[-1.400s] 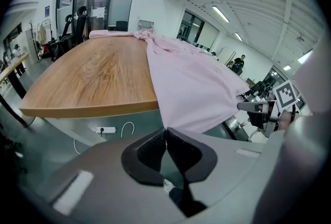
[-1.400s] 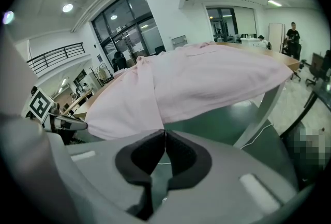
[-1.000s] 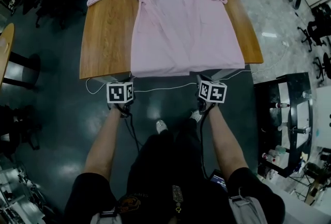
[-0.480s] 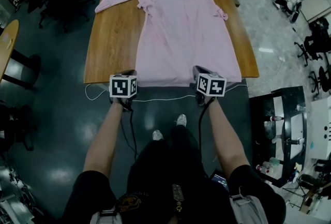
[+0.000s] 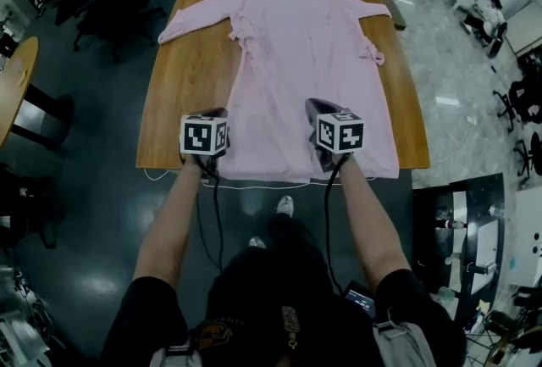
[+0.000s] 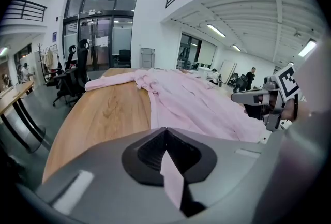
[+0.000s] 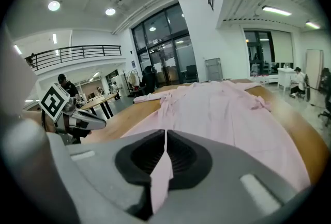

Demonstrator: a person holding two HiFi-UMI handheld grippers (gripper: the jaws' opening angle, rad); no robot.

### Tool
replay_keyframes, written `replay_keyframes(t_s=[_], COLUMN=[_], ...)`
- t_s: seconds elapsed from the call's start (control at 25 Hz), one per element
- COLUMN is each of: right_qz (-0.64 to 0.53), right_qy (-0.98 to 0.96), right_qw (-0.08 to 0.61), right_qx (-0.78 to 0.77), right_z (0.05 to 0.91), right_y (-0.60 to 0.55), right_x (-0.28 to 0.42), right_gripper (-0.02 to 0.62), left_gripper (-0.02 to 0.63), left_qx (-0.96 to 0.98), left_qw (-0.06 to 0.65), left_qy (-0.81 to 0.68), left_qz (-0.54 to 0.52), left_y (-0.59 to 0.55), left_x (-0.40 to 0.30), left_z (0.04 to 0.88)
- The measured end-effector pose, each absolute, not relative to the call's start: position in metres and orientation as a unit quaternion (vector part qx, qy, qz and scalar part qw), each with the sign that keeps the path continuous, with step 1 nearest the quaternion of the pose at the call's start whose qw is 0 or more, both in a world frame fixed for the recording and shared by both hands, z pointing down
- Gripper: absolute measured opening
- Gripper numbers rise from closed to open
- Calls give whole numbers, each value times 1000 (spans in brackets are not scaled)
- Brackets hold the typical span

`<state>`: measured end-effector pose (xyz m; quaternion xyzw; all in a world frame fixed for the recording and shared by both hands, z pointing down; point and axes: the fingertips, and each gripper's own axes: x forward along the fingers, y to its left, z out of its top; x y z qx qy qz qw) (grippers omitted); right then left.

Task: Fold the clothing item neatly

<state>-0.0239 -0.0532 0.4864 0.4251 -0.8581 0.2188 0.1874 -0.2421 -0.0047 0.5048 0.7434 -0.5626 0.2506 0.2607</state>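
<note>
Head view, garment: the pink robe (image 5: 296, 60) lies flat along the wooden desk (image 5: 190, 60), collar far, sleeves spread left and right, hem at the near edge.
Head view, grippers: the left gripper (image 5: 207, 124) sits at the hem's near-left corner. The right gripper (image 5: 326, 115) is over the hem, somewhat in from the near-right corner.
Left gripper view, jaws: closed on a thin pinch of pink cloth (image 6: 173, 176); the rest of the robe runs away across the desk.
Right gripper view, jaws: closed on a narrow fold of the same cloth (image 7: 161, 176), with the body of the robe ahead.
Handling: probably light, soft and limp. It should sag between the two holds and drape wherever it is let down.
Where to hold: the hem edge, near both corners and kept taut, looks soundest. A pinch this thin could slip.
</note>
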Motion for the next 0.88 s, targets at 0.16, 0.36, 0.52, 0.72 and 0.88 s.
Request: replay_keyframes(t_s=[0.16,0.36,0.52,0.72,0.88], right_qz=[204,193,184,177,180], right_qy=[-874,-891,-900,-905,-903], right_qw=[184,183,179,177,181], right_qx=[401,369,351,344,346], right_z=[477,463,452,442,441], right_y=[-107,-162,-199,-242,-276], right_x=[-34,-48,-61,-80,-102], right_gripper=[15,15,15,15,15], left_gripper=[8,8,8,8,8], left_qx=[739,735,733,740,752], left_qw=[258,242,228,213,207], left_qy=[-568,-582,-588,-584,-570], left_qz=[253,250,256,258,258], left_y=[-57,-114,-152,-202,-246], left_x=[-238,-233,-235,-242,-253], left_z=[496,472,458,449,450])
